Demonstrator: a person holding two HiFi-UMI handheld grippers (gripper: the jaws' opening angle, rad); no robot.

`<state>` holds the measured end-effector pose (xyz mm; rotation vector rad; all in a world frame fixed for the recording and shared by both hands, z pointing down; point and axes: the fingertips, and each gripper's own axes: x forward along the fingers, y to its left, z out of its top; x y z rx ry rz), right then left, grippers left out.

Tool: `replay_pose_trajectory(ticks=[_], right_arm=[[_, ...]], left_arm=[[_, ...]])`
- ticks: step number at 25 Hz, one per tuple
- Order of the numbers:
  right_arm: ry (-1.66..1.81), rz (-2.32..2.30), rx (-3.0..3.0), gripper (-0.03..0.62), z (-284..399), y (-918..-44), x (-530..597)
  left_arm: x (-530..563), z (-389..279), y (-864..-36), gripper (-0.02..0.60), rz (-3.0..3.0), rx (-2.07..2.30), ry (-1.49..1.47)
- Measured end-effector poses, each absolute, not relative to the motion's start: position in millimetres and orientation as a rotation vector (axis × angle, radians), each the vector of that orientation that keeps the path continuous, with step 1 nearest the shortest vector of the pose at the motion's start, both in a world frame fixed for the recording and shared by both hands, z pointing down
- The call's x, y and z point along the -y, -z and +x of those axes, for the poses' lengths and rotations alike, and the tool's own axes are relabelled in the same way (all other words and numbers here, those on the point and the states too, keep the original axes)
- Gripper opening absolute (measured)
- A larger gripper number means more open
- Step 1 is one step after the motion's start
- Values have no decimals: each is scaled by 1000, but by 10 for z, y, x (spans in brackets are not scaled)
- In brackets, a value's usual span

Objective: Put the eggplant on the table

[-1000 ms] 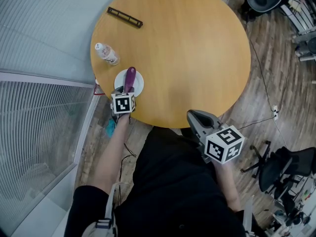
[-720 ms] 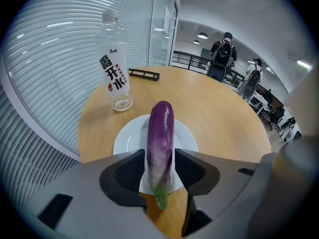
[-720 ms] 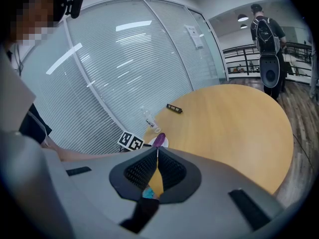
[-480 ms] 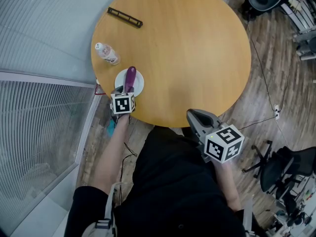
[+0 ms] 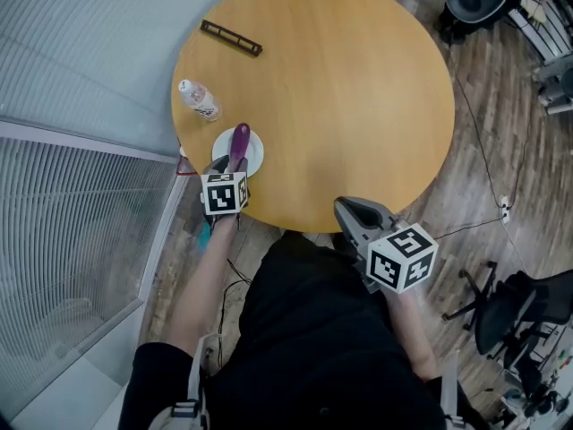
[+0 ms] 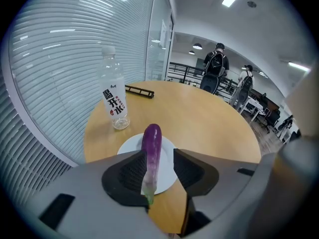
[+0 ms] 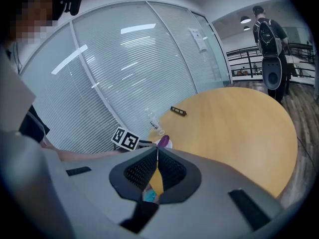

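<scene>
Eggplant [image 6: 151,148] lies lengthwise over the white plate [image 6: 128,148] at the near left edge of the round wooden table [image 5: 340,106]. Its pale stem end sits between the closing jaws of the left gripper [image 6: 158,158], against the left pad with a gap on the right, a detail the head view hides under the marker cube. Just beyond the plate stands a water bottle [image 6: 113,103], a black bar [image 5: 231,38] lies farther off, open wood spreads right, and the right gripper [image 7: 157,153], tips pressed together on nothing, hangs off the near edge.
</scene>
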<state>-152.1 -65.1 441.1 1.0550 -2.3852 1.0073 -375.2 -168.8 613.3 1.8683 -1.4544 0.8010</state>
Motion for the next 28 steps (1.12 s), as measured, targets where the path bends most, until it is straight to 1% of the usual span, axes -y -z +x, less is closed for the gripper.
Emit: replay_pose_trajectory(ticks=[6,14,19,24,28], right_arm=[[-988,1012,2411,18,-1619,-4393,641],[-981,932,2434,18,-1820,-4395,575],[-987,882,2438,18,-1939,-4441,548],[-995,808,2441,18,-2036,-4500,487],[-989,740,2452,18,-2110,-4499,410]], left_arm=[[1672,-3666,-5847,145,1921,1473,-744],[1473,-3659,-5619,64,1939,1493,-705],[1358,-3728,-5592,31,1924,1508,-686],[1150,-3791,-5604,12,1870,1525,-664],[919,-3811,-5552,11,1837,1541,-633]])
